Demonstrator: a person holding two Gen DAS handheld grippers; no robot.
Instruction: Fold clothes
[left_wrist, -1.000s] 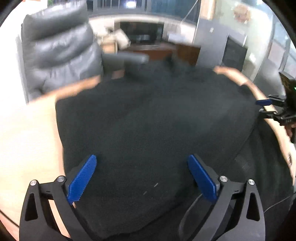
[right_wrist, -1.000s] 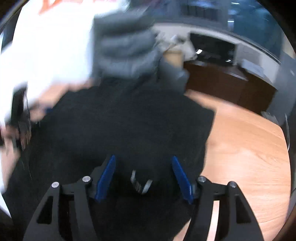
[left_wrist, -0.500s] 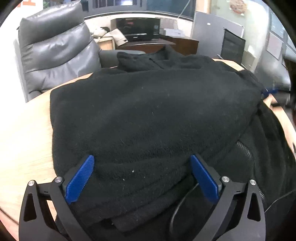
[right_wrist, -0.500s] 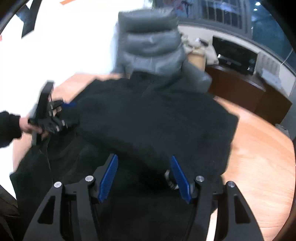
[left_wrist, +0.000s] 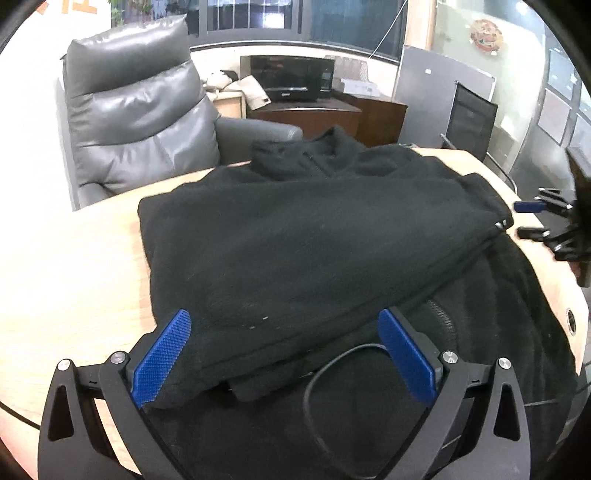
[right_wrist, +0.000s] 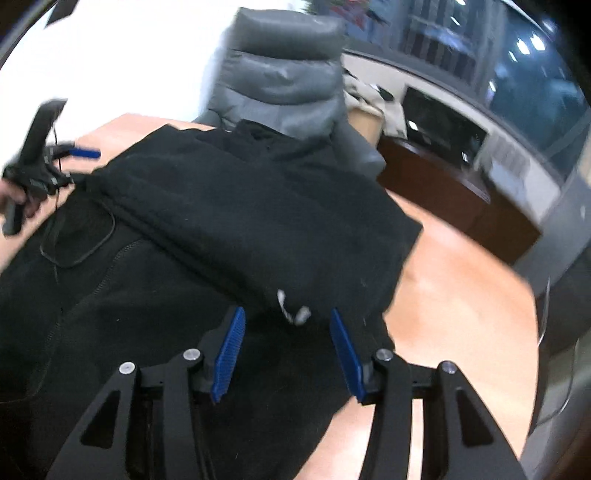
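A black fleece jacket (left_wrist: 295, 236) lies on the wooden table (left_wrist: 66, 280), its lower half folded up over the body, with the collar (left_wrist: 306, 155) at the far side. My left gripper (left_wrist: 284, 354) is open just above the near folded edge, nothing between its blue pads. In the right wrist view the same jacket (right_wrist: 240, 214) fills the middle, and a small white tag (right_wrist: 291, 314) shows at its near corner. My right gripper (right_wrist: 288, 354) is open just behind that corner. Each gripper shows in the other's view: the right gripper (left_wrist: 546, 221) and the hand-held left gripper (right_wrist: 37, 173).
A grey leather armchair (left_wrist: 136, 122) stands behind the table. A dark cabinet with a black microwave (left_wrist: 291, 81) and a black mesh chair (left_wrist: 469, 118) are farther back. A thin black cable (left_wrist: 332, 369) loops over the jacket's near part. Bare table (right_wrist: 461, 295) lies right of the jacket.
The folded layer has settled flat on the jacket. Both grippers have drawn back from the fabric, and the views have steadied.
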